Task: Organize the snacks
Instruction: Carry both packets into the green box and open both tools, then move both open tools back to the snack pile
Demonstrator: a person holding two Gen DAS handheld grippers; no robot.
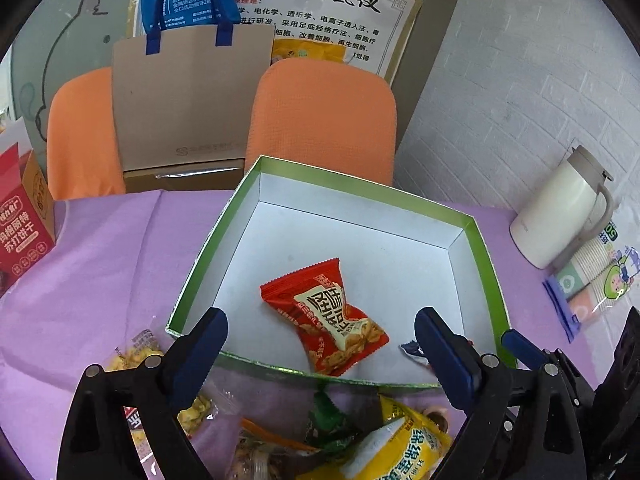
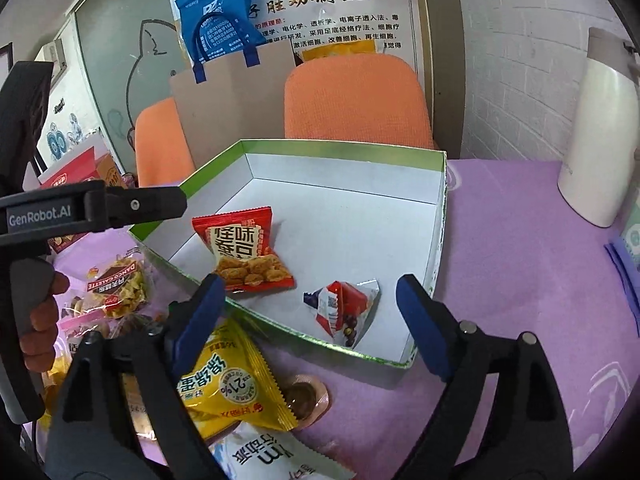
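Purple-clothed surface [image 2: 520,240]: green-rimmed box [image 2: 438,240] holds a red snack pack [image 2: 244,248] and small packet [image 2: 344,308]; left gripper [image 1: 320,344] and right gripper [image 2: 308,312] both gape empty.

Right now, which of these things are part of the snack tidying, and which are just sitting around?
Part of the job:
- green-rimmed box
- red snack packet and small triangular packet, both inside it
- yellow snack bag and loose snacks, outside on the purple cloth
- both open grippers: left, right

Lying about:
- white kettle
- orange chairs
- blue tote bag
- wall poster
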